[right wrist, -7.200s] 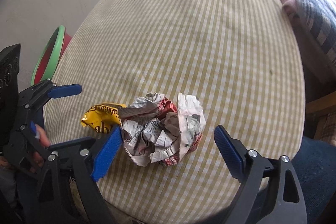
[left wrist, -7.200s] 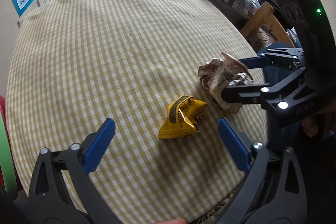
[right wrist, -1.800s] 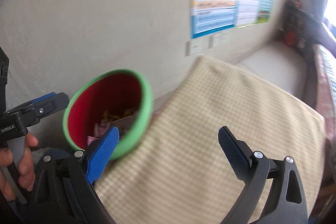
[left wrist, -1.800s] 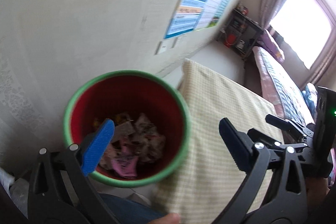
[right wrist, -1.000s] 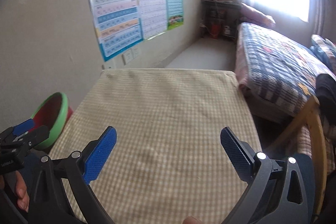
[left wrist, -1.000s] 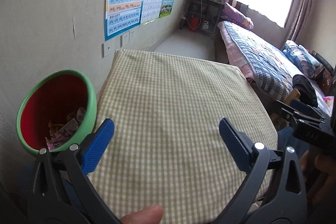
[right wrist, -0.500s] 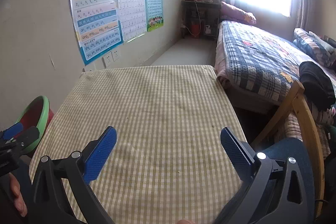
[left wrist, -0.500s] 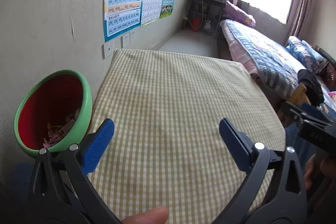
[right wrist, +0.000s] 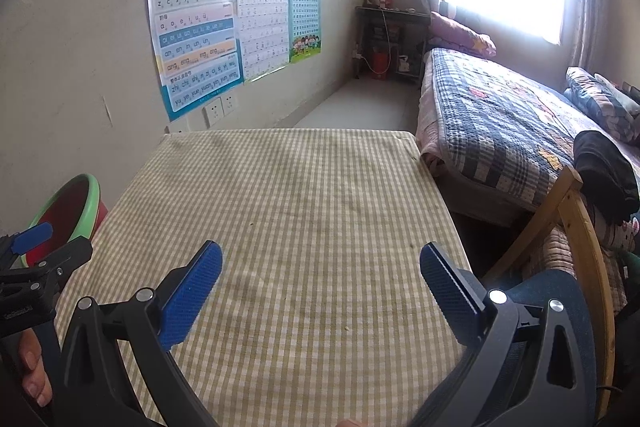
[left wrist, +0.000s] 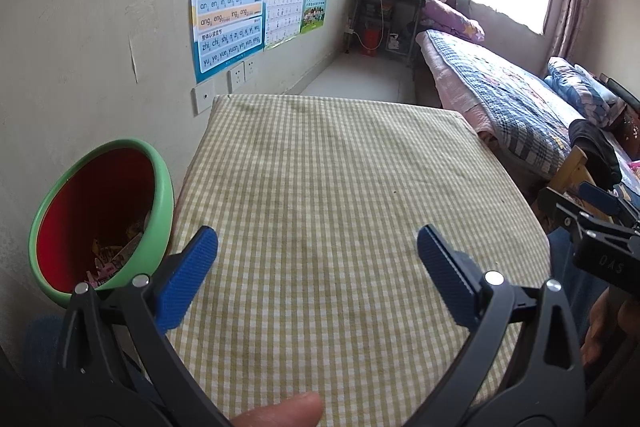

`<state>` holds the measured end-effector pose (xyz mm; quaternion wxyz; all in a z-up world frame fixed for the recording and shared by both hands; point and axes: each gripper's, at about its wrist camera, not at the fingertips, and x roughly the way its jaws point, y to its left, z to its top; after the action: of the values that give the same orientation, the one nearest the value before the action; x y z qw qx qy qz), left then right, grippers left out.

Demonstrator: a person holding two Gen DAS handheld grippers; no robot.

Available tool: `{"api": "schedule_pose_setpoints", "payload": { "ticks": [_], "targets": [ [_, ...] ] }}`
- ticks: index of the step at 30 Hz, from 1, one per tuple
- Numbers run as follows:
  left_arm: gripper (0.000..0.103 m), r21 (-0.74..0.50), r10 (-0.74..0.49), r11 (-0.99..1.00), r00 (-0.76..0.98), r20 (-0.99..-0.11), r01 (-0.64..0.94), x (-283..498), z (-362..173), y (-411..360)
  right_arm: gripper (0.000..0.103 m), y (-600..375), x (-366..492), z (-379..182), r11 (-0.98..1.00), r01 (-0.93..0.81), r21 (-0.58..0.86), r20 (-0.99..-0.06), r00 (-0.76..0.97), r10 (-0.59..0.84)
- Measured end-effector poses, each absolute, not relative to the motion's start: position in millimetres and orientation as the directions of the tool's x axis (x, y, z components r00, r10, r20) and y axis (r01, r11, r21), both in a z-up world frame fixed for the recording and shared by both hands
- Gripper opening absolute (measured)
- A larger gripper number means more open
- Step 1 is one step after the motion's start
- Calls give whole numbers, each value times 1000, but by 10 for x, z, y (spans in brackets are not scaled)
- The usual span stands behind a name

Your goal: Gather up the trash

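Both of your tools are empty: the left gripper [left wrist: 316, 259] has its jaws spread wide over the checked tabletop [left wrist: 340, 163], and the right gripper [right wrist: 320, 275] shows the same wide gap with nothing between the blue pads. No wrapper or paper ball lies ahead of either pair of jaws, so by the look of it the collecting is done or nearly so.

The trash [left wrist: 114, 259] sits at the bottom of the green-rimmed red bin [left wrist: 160, 187], which stands just left of your left jaws and hard against the tabletop edge.

What could go wrong now is mostly about that bin. It is close beside your left jaw, and a careless sweep leftward could clip the rim and tip it (the contents look light and loose, so they would likely scatter). On the right side, the wooden chair back [right wrist: 576, 219] stands just beyond your right jaws, so a wide swing there could knock it.

A few specks show on the cloth ahead of the right jaws; they are too small to tell whether they are crumbs or stains, and too small to pinch anyway.
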<state>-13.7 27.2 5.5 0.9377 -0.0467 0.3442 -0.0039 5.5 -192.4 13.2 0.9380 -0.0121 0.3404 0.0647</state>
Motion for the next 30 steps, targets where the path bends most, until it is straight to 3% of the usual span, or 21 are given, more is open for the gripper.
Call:
{"api": "schedule_pose_setpoints", "payload": {
  "ticks": [30],
  "targets": [
    [98, -92, -36, 995, 775, -631, -28, -151, 66, 281, 96, -1820, 30, 83, 988, -153, 11, -654, 746, 123]
  ]
}}
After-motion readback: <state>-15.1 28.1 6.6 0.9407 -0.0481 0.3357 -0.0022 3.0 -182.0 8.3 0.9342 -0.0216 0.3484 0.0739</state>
